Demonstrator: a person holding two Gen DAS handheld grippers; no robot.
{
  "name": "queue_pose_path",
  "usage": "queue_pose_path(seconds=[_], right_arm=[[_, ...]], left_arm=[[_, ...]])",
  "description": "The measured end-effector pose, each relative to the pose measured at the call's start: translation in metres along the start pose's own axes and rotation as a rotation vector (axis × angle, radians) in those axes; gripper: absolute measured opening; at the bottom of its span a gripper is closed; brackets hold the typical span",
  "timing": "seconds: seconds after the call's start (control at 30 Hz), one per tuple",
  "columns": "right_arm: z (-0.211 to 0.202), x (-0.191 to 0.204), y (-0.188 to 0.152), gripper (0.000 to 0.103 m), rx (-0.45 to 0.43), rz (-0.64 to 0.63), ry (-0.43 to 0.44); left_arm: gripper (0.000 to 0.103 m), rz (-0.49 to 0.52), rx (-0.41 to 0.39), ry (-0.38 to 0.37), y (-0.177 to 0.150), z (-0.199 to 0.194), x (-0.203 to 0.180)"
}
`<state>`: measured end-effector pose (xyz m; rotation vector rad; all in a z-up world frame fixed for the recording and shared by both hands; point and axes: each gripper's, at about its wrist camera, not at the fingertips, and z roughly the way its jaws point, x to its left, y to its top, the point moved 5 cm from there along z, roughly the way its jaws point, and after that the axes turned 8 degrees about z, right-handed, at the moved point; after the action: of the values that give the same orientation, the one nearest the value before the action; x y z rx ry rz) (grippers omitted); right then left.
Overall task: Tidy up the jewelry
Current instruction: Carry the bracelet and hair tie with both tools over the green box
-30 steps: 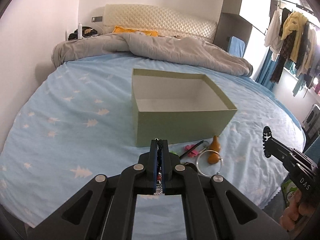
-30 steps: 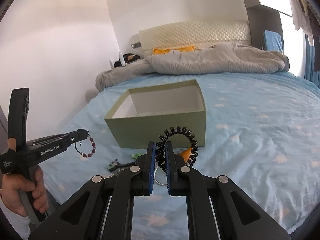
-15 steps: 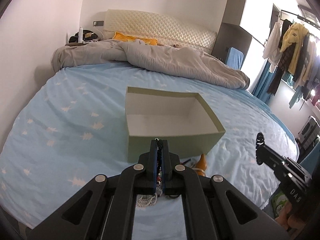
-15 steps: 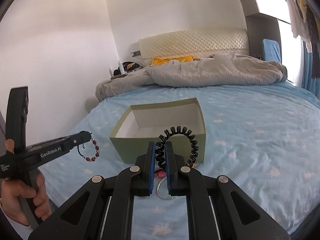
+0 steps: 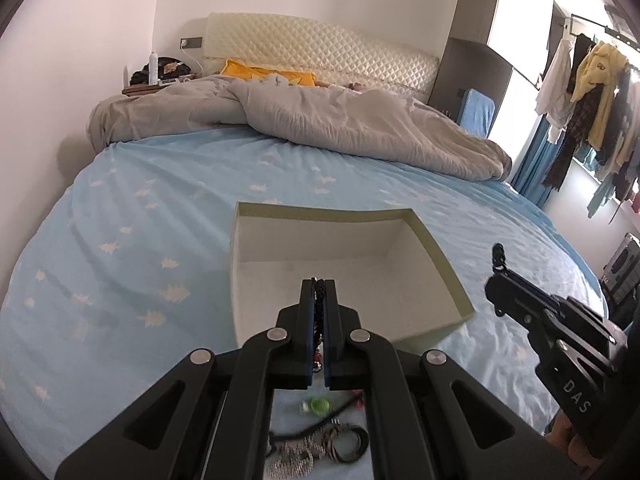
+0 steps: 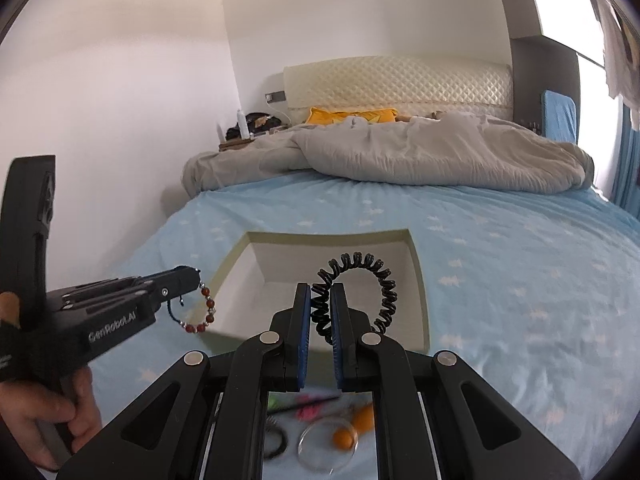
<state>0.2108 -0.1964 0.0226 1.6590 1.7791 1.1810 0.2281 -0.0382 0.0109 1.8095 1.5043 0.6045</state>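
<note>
Your left claw is pinched nearly closed on a beaded bracelet; in the right wrist view its dark red beads dangle in a loop from the tips, hanging over the near left corner of the open green box. Your right claw is clamped almost closed on a black spiral hair tie, whose coil arches up and to the right of the tips, above the box's white inside. The box sits on the blue bed sheet and nothing shows on its floor. Just in front of it, below both claws, lie more pieces: a green bead, a silver chain, a clear ring and an orange pendant.
</note>
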Motion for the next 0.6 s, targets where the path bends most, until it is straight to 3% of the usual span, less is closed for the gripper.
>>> queue_pose_path(seconds=[0.33,0.6], right_arm=[[0.079,-0.019,-0.007,0.007,0.144,0.015,-0.027],[0.095,-0.034,-0.016,0.007,0.182,0.036,-0.038]], left_arm=[[0.002,0.009,0.103,0.001,0.005,0.072,0.004],[0.002,0.003,0.124,0.014,0.003,0.086,0.003]])
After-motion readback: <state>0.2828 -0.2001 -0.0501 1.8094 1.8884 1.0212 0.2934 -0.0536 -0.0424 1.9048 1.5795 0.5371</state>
